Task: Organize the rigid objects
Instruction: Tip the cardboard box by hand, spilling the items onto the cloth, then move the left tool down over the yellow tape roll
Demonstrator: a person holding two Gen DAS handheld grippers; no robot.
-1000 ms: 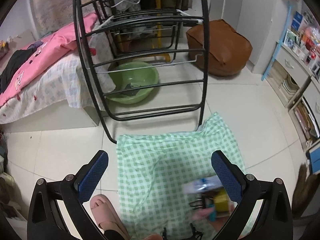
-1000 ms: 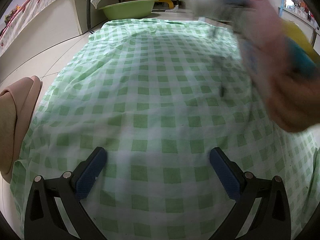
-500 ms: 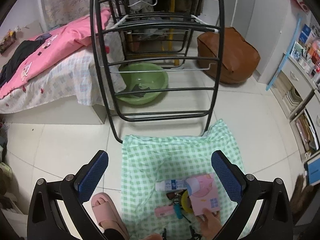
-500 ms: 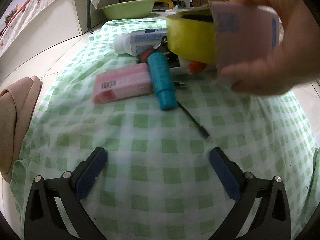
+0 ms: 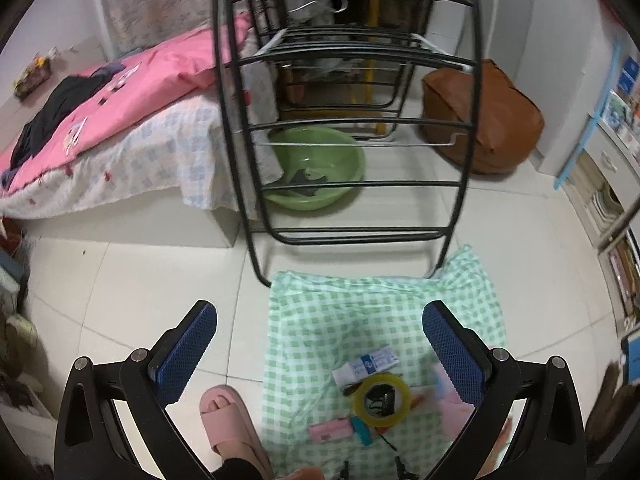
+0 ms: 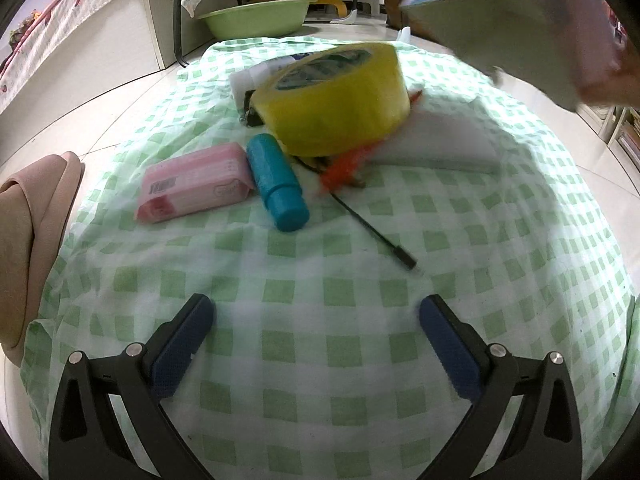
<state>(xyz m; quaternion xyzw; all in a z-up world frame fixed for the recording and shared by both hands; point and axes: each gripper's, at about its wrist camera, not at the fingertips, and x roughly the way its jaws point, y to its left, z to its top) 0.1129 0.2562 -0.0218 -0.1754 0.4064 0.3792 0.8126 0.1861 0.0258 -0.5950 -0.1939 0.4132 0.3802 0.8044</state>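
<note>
A pile of small items lies on a green checked cloth (image 6: pixel 320 320) on the floor. A yellow tape roll (image 6: pixel 336 100) leans on top of it, with a white tube (image 6: pixel 256 76) behind. In front lie a pink packet (image 6: pixel 192 188), a teal cylinder (image 6: pixel 278 188), an orange-tipped black stick (image 6: pixel 376 232) and a white flat thing (image 6: pixel 440 144). A hand (image 6: pixel 616 84) holds a pink box (image 6: pixel 516 20) above the pile at the upper right. My right gripper (image 6: pixel 316 344) rests low over the cloth, open and empty. My left gripper (image 5: pixel 320 352) hangs high above, open and empty, with the tape roll (image 5: pixel 382 400) below.
A black drying rack (image 5: pixel 348 128) stands at the cloth's far edge, with a green basin (image 5: pixel 320 168) behind it. A bed with pink bedding (image 5: pixel 112 120) is at the left, a brown pouffe (image 5: pixel 484 116) at the back right, shelves (image 5: pixel 616 184) at the right. A foot in a pink slipper (image 5: pixel 228 420) stands beside the cloth.
A hand brought a bundle of items over the bare cloth and dropped them in a pile. The tape roll now lies on the pile, and the hand lifts the pink box away.
</note>
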